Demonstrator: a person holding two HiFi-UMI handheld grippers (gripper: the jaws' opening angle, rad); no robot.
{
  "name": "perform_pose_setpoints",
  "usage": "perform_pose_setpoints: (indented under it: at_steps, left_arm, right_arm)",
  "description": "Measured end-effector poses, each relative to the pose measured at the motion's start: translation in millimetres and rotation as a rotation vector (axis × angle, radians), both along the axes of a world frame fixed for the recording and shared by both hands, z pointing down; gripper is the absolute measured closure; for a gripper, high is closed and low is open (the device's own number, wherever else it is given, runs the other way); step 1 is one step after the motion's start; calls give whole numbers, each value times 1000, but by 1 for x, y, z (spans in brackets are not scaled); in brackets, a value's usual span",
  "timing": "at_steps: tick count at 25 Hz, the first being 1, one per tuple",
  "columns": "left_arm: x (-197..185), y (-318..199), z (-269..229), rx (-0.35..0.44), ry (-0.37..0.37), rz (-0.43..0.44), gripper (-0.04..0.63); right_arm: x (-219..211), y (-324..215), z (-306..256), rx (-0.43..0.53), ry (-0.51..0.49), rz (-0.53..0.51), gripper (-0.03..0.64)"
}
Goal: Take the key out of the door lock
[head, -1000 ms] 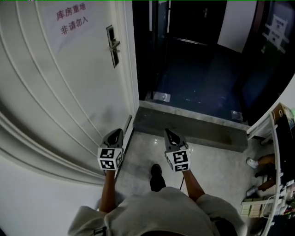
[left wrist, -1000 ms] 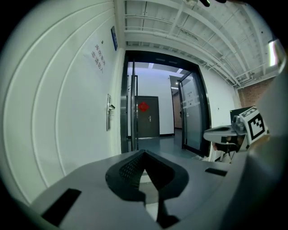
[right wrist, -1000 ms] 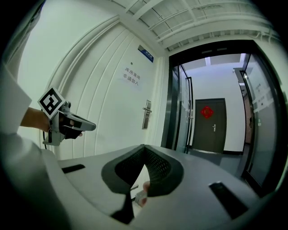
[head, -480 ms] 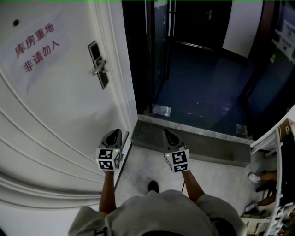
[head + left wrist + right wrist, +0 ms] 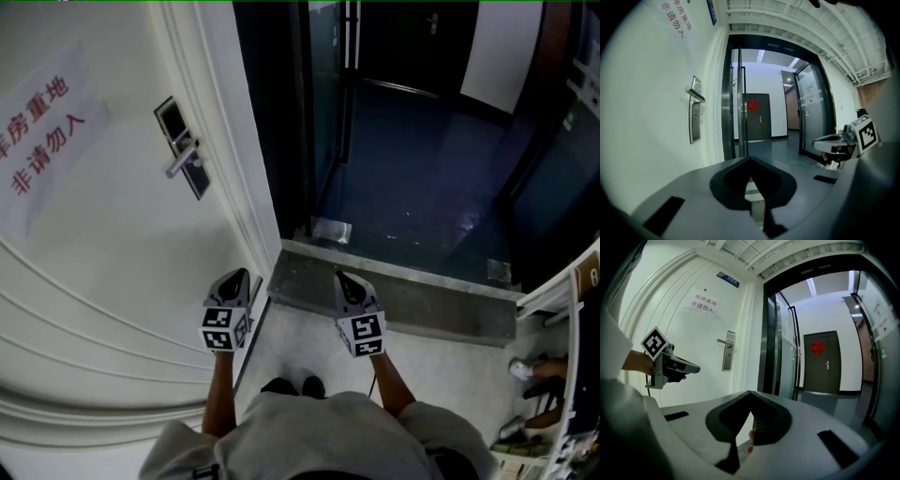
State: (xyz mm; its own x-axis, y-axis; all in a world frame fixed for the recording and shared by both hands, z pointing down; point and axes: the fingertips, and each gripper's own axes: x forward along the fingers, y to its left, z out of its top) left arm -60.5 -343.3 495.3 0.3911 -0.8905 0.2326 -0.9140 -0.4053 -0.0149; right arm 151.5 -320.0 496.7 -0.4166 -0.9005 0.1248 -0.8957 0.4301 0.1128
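A tall white panelled door (image 5: 112,281) fills the left side of the head view. To its right is a dark corridor (image 5: 403,187) with a bluish floor, reached through an open doorway. At the far end of the corridor stands a dark door (image 5: 756,122) with a red ornament on it. A grey stone threshold (image 5: 394,291) crosses the foot of the doorway, and I stand on the pale speckled floor (image 5: 450,356) in front of it, my shoes (image 5: 291,386) just visible below me.

I hold my left hand-held gripper (image 5: 238,275) out low, close to the bottom edge of the white door. Its jaws are closed tip to tip with nothing between them. My right hand-held gripper (image 5: 339,274) is beside it, over the threshold, and its jaws are closed and empty too. Both point forward, well below and apart from the lock.

Higher up the white door is a paper sign (image 5: 37,141) with red Chinese characters. To the right of the sign, near the door's edge, sits a dark metal lock plate (image 5: 183,150) with a silver lever handle (image 5: 181,161).

The key (image 5: 697,114) shows only as a tiny stub sticking out of the plate just below the handle. It is too small to make out in detail.
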Motion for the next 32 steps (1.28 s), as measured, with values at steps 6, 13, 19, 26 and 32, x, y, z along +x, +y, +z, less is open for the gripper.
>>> perform_pose_setpoints:
  at_steps: [6,13,19,26,32]
  left_arm:
    - [-3,-27,8,-16,2,-9,577]
    - [-23,-99,10,3,37,-6,577]
    - [-33,-173,8,12,56,49,577]
    - [-41,-242,4,24,74,115,577]
    - [-45,-271,15,5,77,145,577]
  right_arm:
    - [-5,-29,5,-12,-2,-7,594]
    - [-27,-99,-2,13,23,-2,594]
    - [-42,-165,-9,29,61,31,594]
    - [-56,-228,-23,54,97,84,594]
    - [-65,-259,-17,43,116,104,594]
